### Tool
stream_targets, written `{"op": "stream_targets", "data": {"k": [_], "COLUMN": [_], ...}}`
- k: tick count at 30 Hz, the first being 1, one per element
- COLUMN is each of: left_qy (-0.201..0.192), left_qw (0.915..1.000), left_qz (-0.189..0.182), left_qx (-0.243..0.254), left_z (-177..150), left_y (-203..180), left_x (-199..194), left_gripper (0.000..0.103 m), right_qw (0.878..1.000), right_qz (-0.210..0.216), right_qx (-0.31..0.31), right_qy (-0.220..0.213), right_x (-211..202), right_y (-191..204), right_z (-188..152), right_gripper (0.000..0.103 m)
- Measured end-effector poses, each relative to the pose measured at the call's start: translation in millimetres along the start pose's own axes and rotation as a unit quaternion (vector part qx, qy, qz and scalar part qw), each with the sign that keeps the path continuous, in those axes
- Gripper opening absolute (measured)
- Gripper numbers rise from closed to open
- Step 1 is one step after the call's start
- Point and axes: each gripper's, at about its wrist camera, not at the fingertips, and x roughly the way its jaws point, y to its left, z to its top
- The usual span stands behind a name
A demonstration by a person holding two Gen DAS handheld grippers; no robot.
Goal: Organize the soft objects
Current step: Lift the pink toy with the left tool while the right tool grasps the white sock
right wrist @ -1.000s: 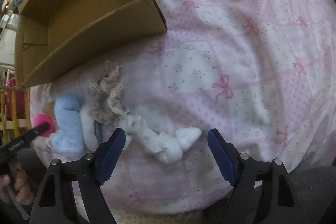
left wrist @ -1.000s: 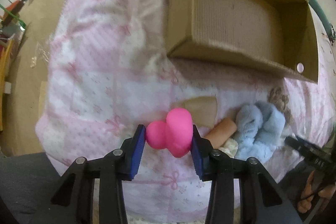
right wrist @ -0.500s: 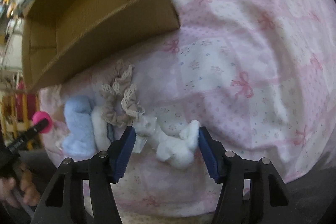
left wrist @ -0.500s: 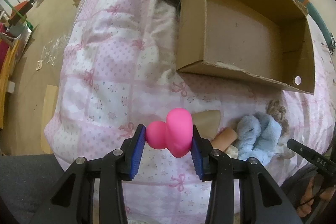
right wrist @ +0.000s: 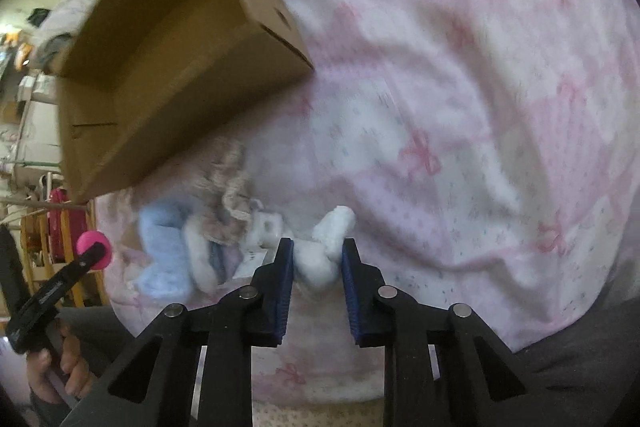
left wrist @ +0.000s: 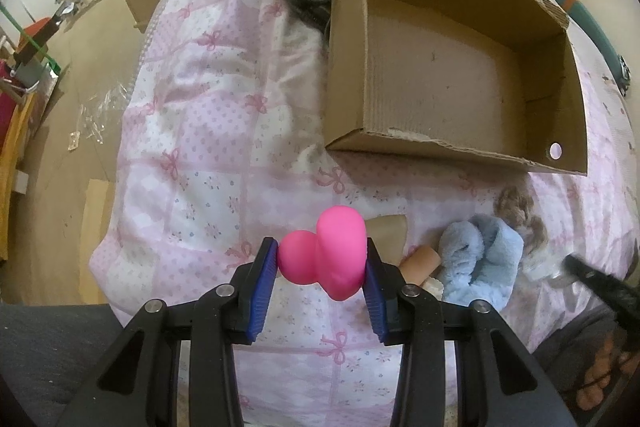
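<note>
Pinching the pink squishy toy (left wrist: 326, 253) at lower centre same as before, left gripper (left wrist: 322, 267) sits higher; right gripper (right wrist: 317, 263), wide open earlier, now squeezes the white fluffy toy (right wrist: 324, 247) on the quilt (right wrist: 460, 107) below the cardboard box (right wrist: 168, 75).

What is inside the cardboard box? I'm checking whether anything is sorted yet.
Nothing: the cardboard box shows only its bare floor in the left wrist view. The near wall hides a strip of floor behind it.

left wrist view looks down along its fingers from above the pink quilt (left wrist: 192, 131), facing the cardboard box (left wrist: 448, 143) ahead. right wrist view sits lower and closer, box (right wrist: 168, 107) at upper left. both show the blue plush (left wrist: 476, 263) (right wrist: 160, 247).
</note>
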Motion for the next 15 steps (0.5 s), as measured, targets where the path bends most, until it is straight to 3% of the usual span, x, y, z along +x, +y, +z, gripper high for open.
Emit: {"op": "stream_targets", "data": {"k": [7, 15], "left_qy": [-0.013, -0.04], "left_qw": [0.9999, 0.9985], "left_qz": [-0.01, -0.037], "left_qx": [-0.003, -0.012], "left_z": [-1.2, -0.5], "left_y": [-0.4, 2.9], "left_x": [-7.6, -23.0], "left_gripper": [0.037, 0.037], "right_qw": [0.985, 0.98], "right_qz": [0.044, 0.091], "right_qx": [-0.063, -0.053], "right_qy": [-0.152, -0.171], "right_x": [-68.5, -64.6], "right_y": [23.2, 37.0], "right_z": [-11.9, -11.3], "right_gripper": [0.025, 0.025]}}
